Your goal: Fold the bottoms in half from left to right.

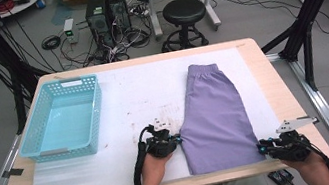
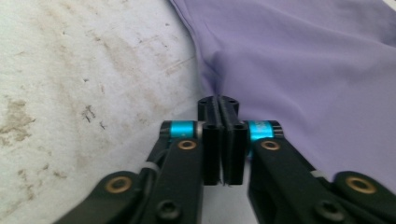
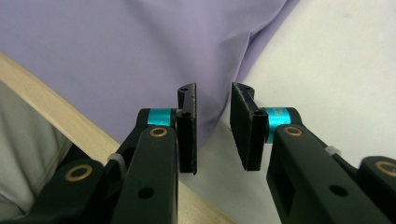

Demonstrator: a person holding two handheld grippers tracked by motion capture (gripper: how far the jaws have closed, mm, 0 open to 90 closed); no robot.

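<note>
Gripping lilac shorts (image 1: 217, 114) at both near corners, flat on the white mat (image 1: 143, 96).
Soft, limp cloth: my left gripper (image 2: 218, 103) is clamped on the hem; right gripper (image 3: 212, 109) gapes around the corner.

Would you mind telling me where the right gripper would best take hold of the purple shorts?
Probably the near right hem corner of the purple shorts, approached from the right along the table. That corner puckers up off the white mat directly ahead of the right gripper, whose jaws stand apart around it.
</note>
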